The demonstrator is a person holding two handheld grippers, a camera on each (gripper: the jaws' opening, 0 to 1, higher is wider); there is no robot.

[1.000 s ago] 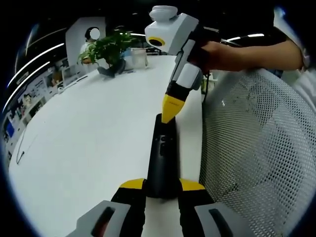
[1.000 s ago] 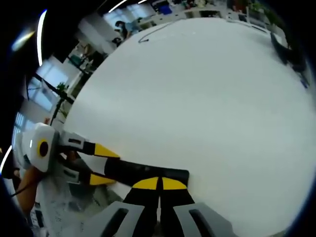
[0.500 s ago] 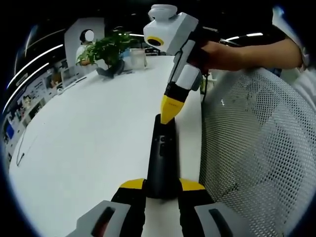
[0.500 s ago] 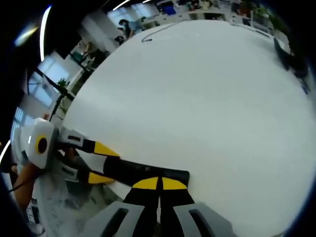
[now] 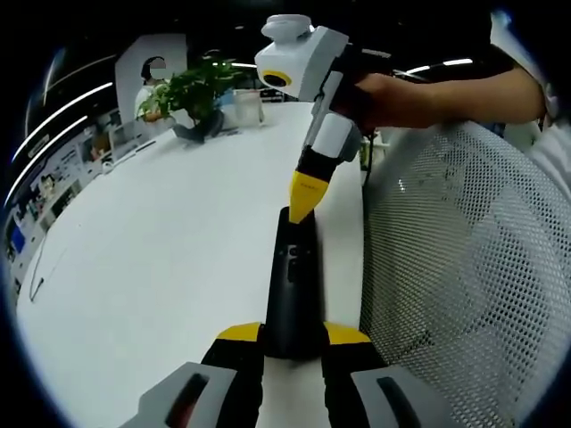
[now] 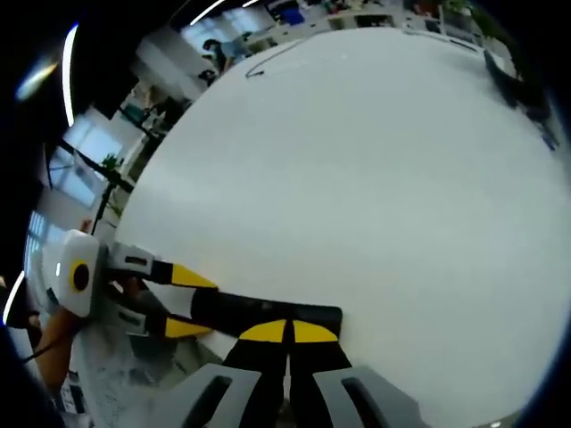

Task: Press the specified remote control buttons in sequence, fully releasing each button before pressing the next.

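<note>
My left gripper [image 5: 290,343] is clamped on the near end of the remote control [image 5: 291,285], one yellow tip on each side of the black body. The remote lies flat on the white table [image 5: 161,267], its long axis running straight away from those jaws. My right gripper [image 5: 303,198] has its jaws together in a single yellow point, which sits at the remote's far end; I cannot tell whether it is touching or just above. Since the right gripper works the far end, any button nearer the middle means drawing the point back along the remote's axis toward the left gripper. A mesh chair back [image 5: 464,267] stands beside the remote, past the table edge.
</note>
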